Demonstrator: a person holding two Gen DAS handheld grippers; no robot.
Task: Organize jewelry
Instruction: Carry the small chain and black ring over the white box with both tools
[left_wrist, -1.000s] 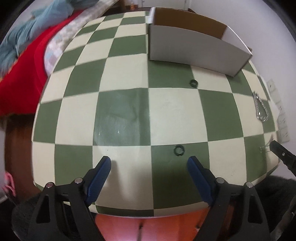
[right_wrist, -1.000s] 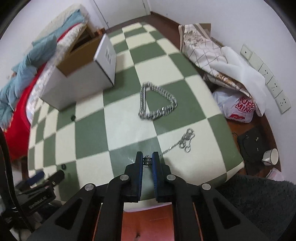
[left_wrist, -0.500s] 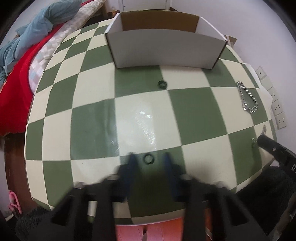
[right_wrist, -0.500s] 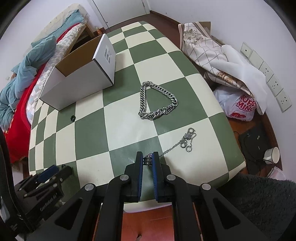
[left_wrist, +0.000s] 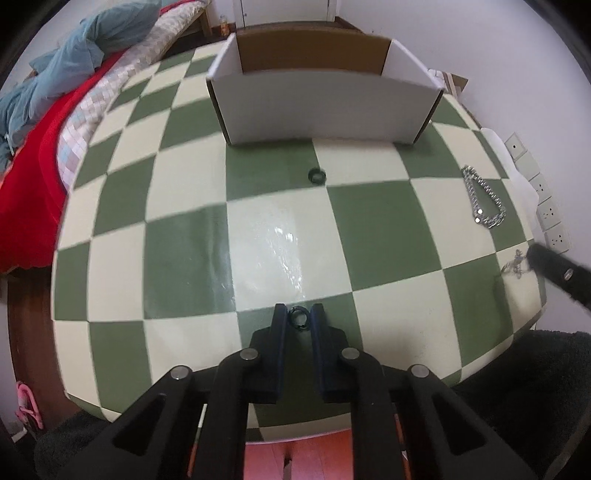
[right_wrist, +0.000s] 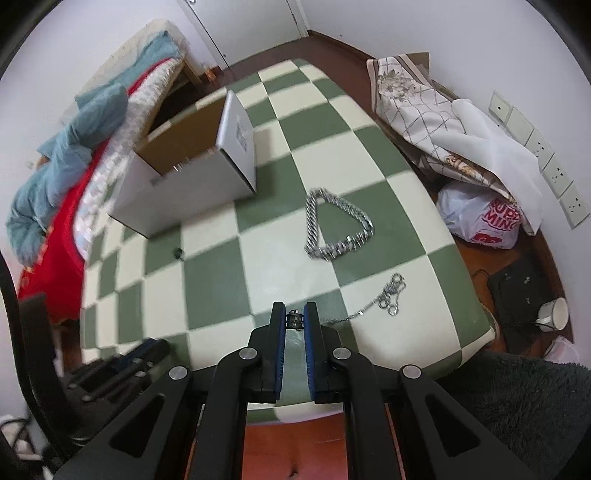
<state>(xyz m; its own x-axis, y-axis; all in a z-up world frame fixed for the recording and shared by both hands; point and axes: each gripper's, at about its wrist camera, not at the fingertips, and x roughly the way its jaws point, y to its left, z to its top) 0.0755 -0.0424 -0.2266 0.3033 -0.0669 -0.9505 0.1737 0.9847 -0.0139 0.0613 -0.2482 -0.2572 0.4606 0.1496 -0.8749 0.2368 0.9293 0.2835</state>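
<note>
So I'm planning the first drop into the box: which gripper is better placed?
Left, probably: left gripper is shut on the dark ring, facing the box; right gripper's thin chain trails on the table.

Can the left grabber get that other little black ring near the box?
Probably not yet. The left grabber is shut on a ring. The path to the other ring by the box looks free.

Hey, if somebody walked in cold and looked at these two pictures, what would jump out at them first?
Probably the green and cream checkered table, with a white cardboard box open at its far side. Next, the chunky silver chain lying looped mid-table. Then the two grippers at the near edge: the left gripper pinching a small dark ring, the right gripper clamped on one end of a thin chain.
</note>
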